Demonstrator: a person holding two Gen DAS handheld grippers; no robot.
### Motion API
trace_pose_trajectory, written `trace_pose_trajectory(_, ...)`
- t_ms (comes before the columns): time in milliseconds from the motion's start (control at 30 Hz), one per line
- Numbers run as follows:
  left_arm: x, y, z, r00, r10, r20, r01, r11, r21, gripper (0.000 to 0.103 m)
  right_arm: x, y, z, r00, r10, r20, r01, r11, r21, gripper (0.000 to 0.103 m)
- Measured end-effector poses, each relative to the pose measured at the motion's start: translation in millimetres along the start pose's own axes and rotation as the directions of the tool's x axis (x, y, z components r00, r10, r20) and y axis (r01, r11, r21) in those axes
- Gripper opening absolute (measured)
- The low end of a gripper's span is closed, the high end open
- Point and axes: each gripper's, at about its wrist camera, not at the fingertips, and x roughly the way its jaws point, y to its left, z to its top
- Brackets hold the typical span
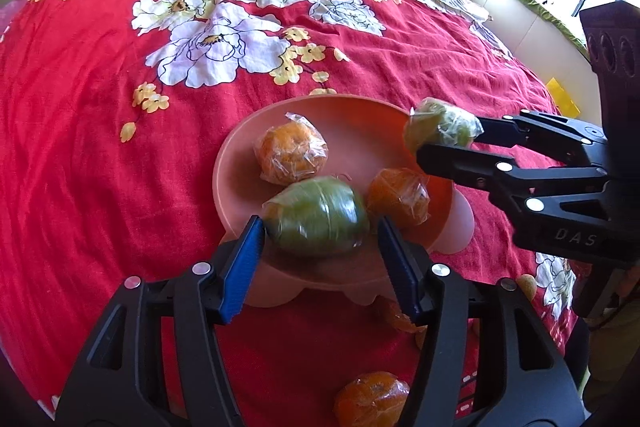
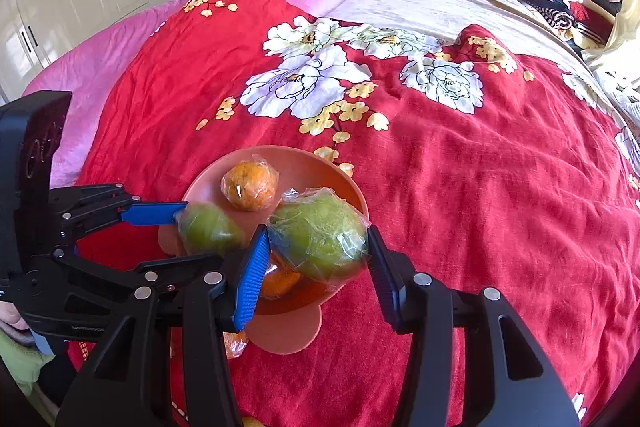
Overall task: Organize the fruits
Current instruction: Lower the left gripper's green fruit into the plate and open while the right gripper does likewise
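Right now, two green fruits in clear wrap are being brought to the pink bowl point(image 1: 224, 171) on the red flowered bed point(image 1: 100, 155). One green fruit point(image 2: 320, 239) is being squeezed between the blue pads of the right gripper point(image 2: 318, 247) and is being held in the air over the near edge of the bowl. The other green fruit point(image 1: 316, 215) is being framed by the left gripper point(image 1: 320, 227); one pad is touching it, the other pad looks a little apart, so it cannot be told if this fruit is being gripped or has been let go, and it seems to be lying low in the bowl. Two wrapped oranges are being kept in the bowl already, a far orange point(image 1: 290, 153) and a near orange point(image 1: 398, 197). Another orange point(image 1: 370, 401) is being left on the bed, close to the bowl. To do this step well, the held fruit should be lowered slowly into a bare spot, away from the other gripper, and the pads should be opened only when the fruit is resting. The wrap looks slippery, so the fruit may be lost if it is let go from too high.
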Motion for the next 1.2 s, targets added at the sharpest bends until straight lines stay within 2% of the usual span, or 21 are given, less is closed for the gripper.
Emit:
trace_pose_trajectory(433,-5,1,0,1.0,-0.005,0.007,0.005,1.0,-0.001,0.051,15,0,3,1.0,-0.009,-0.023,0.009,1.0,-0.006,0.047)
trace_pose_trajectory(1200,-6,1,0,1.0,-0.006,0.007,0.006,1.0,0.002,0.051,13,-1,6,1.0,-0.013,-0.014,0.013,1.0,0.0,0.049)
